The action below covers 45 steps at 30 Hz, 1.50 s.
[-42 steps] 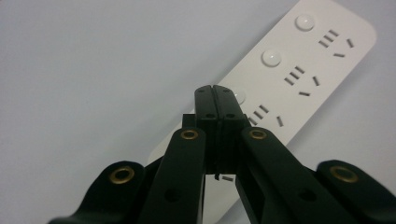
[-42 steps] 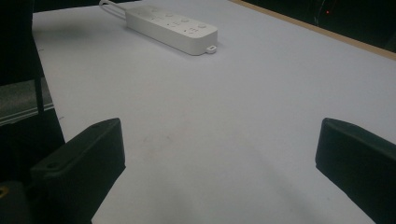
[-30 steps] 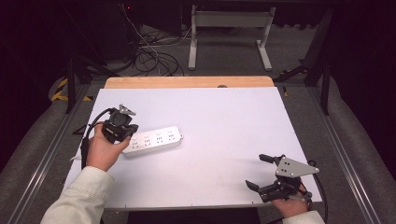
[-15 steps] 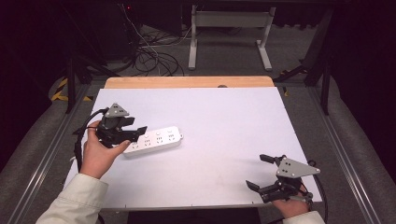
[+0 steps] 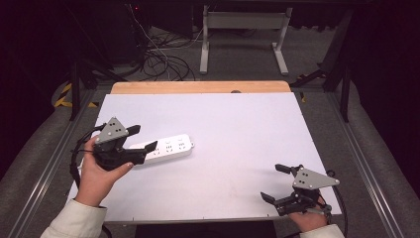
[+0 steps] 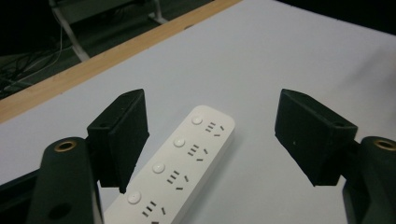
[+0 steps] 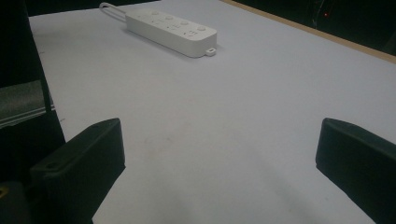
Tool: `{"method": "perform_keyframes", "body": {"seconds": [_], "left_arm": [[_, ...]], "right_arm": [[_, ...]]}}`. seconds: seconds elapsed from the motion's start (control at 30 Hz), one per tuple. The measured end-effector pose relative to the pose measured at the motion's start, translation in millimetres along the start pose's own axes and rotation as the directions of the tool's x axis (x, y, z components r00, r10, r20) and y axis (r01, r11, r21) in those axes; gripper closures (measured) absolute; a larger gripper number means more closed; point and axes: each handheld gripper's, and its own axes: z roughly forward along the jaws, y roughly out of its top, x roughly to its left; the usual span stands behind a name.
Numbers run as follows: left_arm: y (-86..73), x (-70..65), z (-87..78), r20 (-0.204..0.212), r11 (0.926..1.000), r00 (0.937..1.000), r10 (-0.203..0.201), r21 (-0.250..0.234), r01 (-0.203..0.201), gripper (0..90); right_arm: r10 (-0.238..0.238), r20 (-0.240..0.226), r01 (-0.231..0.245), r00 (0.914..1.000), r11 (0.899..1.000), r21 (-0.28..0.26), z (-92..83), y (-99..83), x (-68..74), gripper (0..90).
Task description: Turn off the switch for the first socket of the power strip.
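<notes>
Hands enter from the near edge of the bench (image 5: 237, 129), each holding a hand-held gripper. The right hand-held gripper (image 5: 276, 183) lies low over the near right corner of the white bench top, its grey three-cornered plate uppermost and its jaws spread wide with nothing between them; in the right gripper view the two black jaws stand far apart over bare white surface. The right hand (image 5: 308, 219) shows just at the bench edge beneath it.

The left hand (image 5: 98, 173), in a pale sleeve (image 5: 74, 220), holds the left hand-held gripper (image 5: 142, 138) at the left side of the bench, with a black cable trailing from it. Its jaws are parted and grip nothing. In the left gripper view the jaws bracket the near part of a white power strip (image 6: 180, 168) without touching it; one jaw sits close beside the strip's edge, the other stands well clear.

The power strip (image 5: 166, 149) lies flat on the bench, left of centre, its long axis running roughly left to right, its near end under the left hand-held gripper. It carries a row of round buttons, each beside a set of socket slots. In the right gripper view the power strip (image 7: 170, 27) lies far off, with a white cord looping from its far end.

Beyond the white top runs a wooden edge strip (image 5: 200, 87). Farther back on the floor lie tangled black cables (image 5: 158, 62) and a grey metal frame (image 5: 242, 34).
</notes>
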Motion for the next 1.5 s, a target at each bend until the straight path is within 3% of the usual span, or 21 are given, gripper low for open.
{"method": "perform_keyframes", "body": {"seconds": [0.27,0.57,0.63,0.77,0.87,1.13,1.5], "left_arm": [[-12.8,-19.0,-6.2,0.074,0.9948,0.9963,0.044,-0.095,-0.036,21.0],[-35.5,-39.8,-1.3,0.106,0.9848,0.9910,0.081,-0.162,-0.063,19.7],[-39.7,-42.7,-0.7,0.094,0.9822,0.9911,0.094,-0.172,-0.077,20.1],[-49.3,-45.9,2.3,0.114,0.9799,0.9894,0.090,-0.188,-0.067,20.1],[-58.3,-47.1,6.7,0.127,0.9813,0.9889,0.077,-0.185,-0.053,20.1],[-80.5,-48.0,17.0,0.137,0.9803,0.9865,0.090,-0.187,-0.063,19.6],[-96.5,-46.0,35.4,0.156,0.9921,0.9853,0.069,-0.114,-0.051,20.0]], "right_arm": [[-0.005,-0.001,0.005,1.0000,1.000,0.000,-0.5,0.3,0.7,1.7],[-0.007,-0.005,0.007,1.0000,1.000,-0.002,-0.5,0.4,1.1,1.7],[-0.006,-0.007,0.006,1.0000,1.000,-0.002,-0.4,0.4,1.1,1.7],[0.001,-0.020,-0.001,0.9998,1.000,-0.015,-1.1,0.6,0.9,1.4],[0.007,-0.024,-0.007,0.9997,1.000,-0.027,-2.1,0.7,0.7,1.2],[0.002,-0.035,-0.002,0.9994,1.000,-0.024,-1.6,0.9,1.5,0.9],[0.006,-0.046,-0.008,0.9989,1.000,-0.027,-1.4,0.6,1.3,0.6]]}}
